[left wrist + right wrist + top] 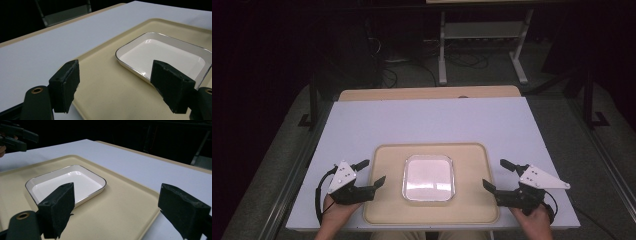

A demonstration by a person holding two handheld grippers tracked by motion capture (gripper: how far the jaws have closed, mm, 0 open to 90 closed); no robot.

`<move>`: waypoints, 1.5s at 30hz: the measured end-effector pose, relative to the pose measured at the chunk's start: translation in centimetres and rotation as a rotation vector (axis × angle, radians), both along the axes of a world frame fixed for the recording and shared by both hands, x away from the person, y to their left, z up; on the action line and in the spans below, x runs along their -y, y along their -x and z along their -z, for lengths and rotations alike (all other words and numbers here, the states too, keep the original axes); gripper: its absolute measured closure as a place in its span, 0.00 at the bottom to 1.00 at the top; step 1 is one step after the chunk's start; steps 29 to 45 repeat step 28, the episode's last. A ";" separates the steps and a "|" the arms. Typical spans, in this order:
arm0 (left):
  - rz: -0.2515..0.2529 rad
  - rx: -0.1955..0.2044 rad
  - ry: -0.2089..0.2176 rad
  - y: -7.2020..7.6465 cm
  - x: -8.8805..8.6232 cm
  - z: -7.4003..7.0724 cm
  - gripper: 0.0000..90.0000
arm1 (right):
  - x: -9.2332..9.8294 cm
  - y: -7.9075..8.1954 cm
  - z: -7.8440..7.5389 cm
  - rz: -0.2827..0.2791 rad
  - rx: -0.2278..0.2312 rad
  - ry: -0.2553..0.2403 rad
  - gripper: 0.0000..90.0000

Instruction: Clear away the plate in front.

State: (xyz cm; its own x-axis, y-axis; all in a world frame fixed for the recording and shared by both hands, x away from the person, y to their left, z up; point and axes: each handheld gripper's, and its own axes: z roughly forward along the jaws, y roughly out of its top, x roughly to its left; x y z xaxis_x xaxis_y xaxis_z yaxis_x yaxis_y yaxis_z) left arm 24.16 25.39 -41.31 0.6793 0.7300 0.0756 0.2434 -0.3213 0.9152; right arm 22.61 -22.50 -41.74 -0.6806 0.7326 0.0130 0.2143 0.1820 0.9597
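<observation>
A white square dish with a thin dark rim sits empty in the middle of a beige tray. My left gripper hovers at the tray's left edge, open, nothing between its jaws. My right gripper is at the tray's right edge, also open and empty. In the left gripper view the dish lies ahead to the right on the tray, past my left gripper. In the right gripper view the dish lies ahead to the left on the tray, beyond my right gripper.
The tray rests on a white tabletop with a wooden strip along its far edge. Beyond the table a metal stand and cables lie on the dark floor. The other gripper appears at the top left of the right gripper view.
</observation>
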 end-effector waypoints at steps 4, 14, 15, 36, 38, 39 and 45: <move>-0.008 0.006 0.002 0.1 -0.2 0.0 0.26 | -0.1 0.0 0.0 -0.001 -0.001 0.002 0.14; -0.004 0.015 -0.005 0.3 -0.1 -0.1 0.26 | -0.1 0.0 0.1 -0.006 -0.005 0.007 0.14; -0.004 0.016 -0.005 0.3 0.0 -0.1 0.26 | -0.1 0.0 0.1 -0.007 -0.006 0.006 0.14; 0.004 0.016 -0.016 0.3 0.2 0.1 0.26 | -0.1 0.1 0.0 -0.012 0.002 0.006 0.14; 0.004 0.016 -0.016 0.3 0.2 0.1 0.26 | -0.1 0.1 0.0 -0.012 0.002 0.006 0.14; 0.004 0.016 -0.016 0.3 0.2 0.1 0.26 | -0.1 0.1 0.0 -0.012 0.002 0.006 0.14; 0.004 0.016 -0.016 0.3 0.2 0.1 0.26 | -0.1 0.1 0.0 -0.012 0.002 0.006 0.14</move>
